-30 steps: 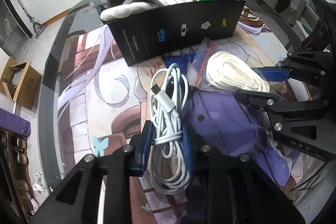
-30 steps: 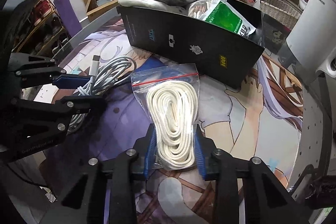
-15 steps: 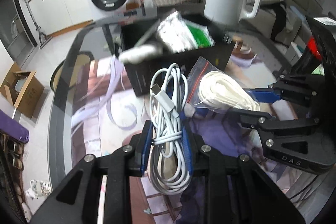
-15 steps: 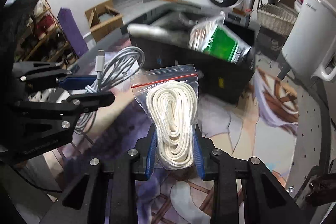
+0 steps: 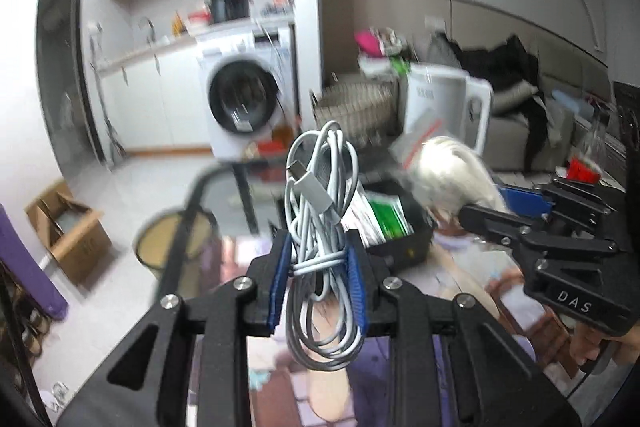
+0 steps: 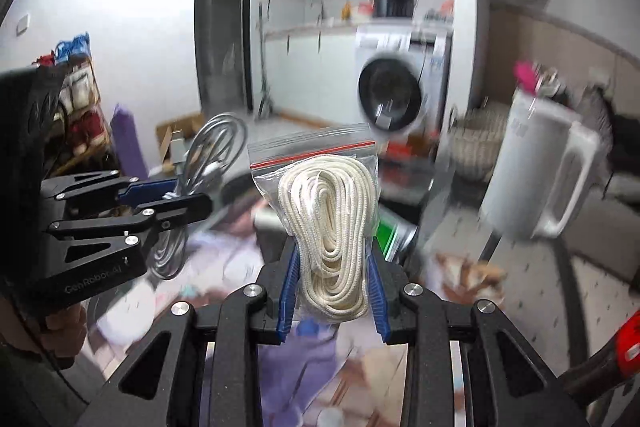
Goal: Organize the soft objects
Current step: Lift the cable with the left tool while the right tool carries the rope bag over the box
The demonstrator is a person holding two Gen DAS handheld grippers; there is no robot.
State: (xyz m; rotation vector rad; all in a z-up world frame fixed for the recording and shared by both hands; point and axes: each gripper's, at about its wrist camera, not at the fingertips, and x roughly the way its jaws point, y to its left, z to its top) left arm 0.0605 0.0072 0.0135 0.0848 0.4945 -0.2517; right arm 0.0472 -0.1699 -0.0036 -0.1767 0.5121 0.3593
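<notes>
Clamping a coiled white cable point(image 5: 320, 227) between its pads, the left claw point(image 5: 319, 281) — right claw point(image 6: 333, 285) pinches the bagged rope point(image 6: 332, 227).

Background smeared by motion in both wrist views: washing machine point(image 5: 243, 109), wicker basket point(image 5: 356, 111) and white kettle point(image 6: 536, 179) have soft edges, label text unreadable. Black box point(image 5: 400, 227) mostly hidden behind the coiled white cable point(image 5: 320, 227); contents blurred, only a green packet point(image 5: 386, 217) tells. Printed mat on the table point(image 6: 224, 259) is a colour smear, picture unreadable. In the left view the bagged rope point(image 5: 452, 175) is a white blur, bag outline lost. Left tongs point(image 5: 319, 267) and right tongs point(image 6: 334, 287) bodies cut off by the bottom edge. A hand point(image 6: 66, 323) at the left edge, half cropped. Red object point(image 6: 624, 343) cropped at right, can't identify.
</notes>
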